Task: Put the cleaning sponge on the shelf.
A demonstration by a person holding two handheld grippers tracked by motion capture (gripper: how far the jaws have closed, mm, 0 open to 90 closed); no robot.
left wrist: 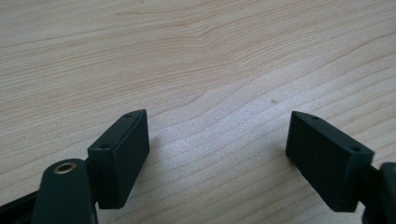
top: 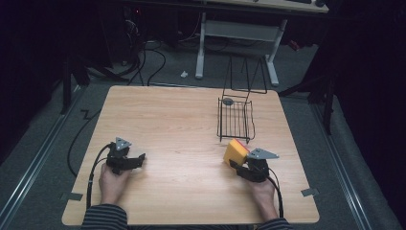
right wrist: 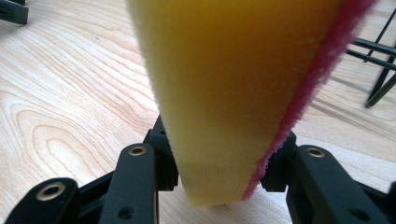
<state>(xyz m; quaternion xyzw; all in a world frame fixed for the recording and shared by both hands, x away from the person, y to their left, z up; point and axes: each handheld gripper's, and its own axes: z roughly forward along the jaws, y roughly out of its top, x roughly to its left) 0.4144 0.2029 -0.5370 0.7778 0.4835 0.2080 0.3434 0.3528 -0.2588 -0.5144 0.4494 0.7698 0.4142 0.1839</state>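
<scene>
Right tool (top: 238, 164) clamps the sponge (top: 235, 152) by one end, clear of the table (top: 182, 129), ready for the rack (top: 235, 120); left tool (top: 140, 160) rests open, idle.

On the tabletop (top: 182, 129), the left gripper (top: 139, 160) rests near the front left corner, with bare wood between its jaws. The right gripper (top: 233, 165) sits toward the front right and has the sponge (top: 235, 151) between its jaws. Just behind the sponge stands the wire rack (top: 235, 120), on the right half of the tabletop. The two grippers lie well apart.
</scene>
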